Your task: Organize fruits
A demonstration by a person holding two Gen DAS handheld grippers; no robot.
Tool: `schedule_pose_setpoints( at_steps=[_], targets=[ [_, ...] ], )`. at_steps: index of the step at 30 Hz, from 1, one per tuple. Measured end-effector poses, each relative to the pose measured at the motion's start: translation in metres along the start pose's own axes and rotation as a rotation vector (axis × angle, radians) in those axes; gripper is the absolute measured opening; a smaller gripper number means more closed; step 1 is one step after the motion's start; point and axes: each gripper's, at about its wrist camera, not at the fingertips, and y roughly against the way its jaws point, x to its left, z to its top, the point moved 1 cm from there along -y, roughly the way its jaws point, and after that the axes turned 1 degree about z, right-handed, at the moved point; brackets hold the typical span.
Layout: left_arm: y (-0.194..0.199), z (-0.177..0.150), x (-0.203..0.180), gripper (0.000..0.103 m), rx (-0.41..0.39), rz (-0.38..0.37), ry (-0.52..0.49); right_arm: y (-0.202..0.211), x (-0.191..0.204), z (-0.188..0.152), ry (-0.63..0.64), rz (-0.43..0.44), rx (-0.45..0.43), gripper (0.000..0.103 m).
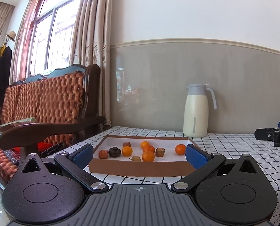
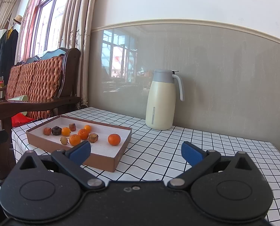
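Fruits lie loose in a shallow cardboard tray [image 1: 140,169] straight ahead of the left gripper [image 1: 139,155], whose jaws are spread wide and hold nothing. Oranges [image 1: 148,156] sit mixed with a dark round fruit [image 1: 114,151], brown cut chunks [image 1: 160,152] and a small pale fruit [image 1: 136,158]; one orange [image 1: 180,149] lies apart, just beyond the gripper's right finger. The right gripper [image 2: 136,151], also spread and empty, hovers over the checked worktop [image 2: 196,141] with the tray ahead to its left. A cream jug [image 2: 159,103] stands beyond. This fits either unsorted fruit or gathered fruit; no step shows in hand.
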Motion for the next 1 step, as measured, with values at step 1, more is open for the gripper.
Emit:
schedule_pose_setpoints(
  at_steps=[1],
  targets=[
    [-0.0003, -0.0004, 0.0, 0.103, 0.006, -0.005, -0.004, 0.0, 0.0, 0.0, 0.0, 0.0, 0.0, 0.097]
  ],
)
